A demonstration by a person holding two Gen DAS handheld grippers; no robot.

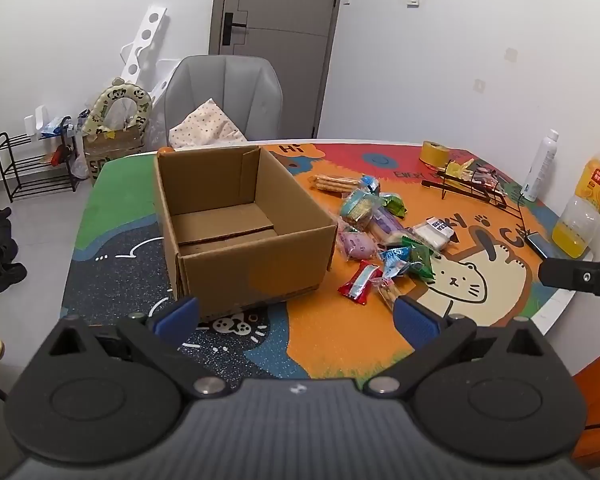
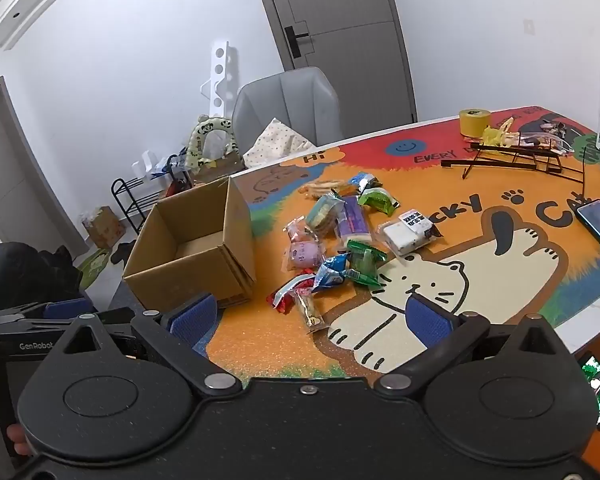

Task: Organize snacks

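On the desk the cardboard box stood empty with the snacks heaped just beside it, while the left gripper and right gripper hovered spread apart and empty, so sorting seemingly had not begun.

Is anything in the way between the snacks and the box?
Nothing visible is. The snacks lie loose on the mat right beside the cardboard box, whose top is open and which looks empty. Both tools are open, holding nothing.
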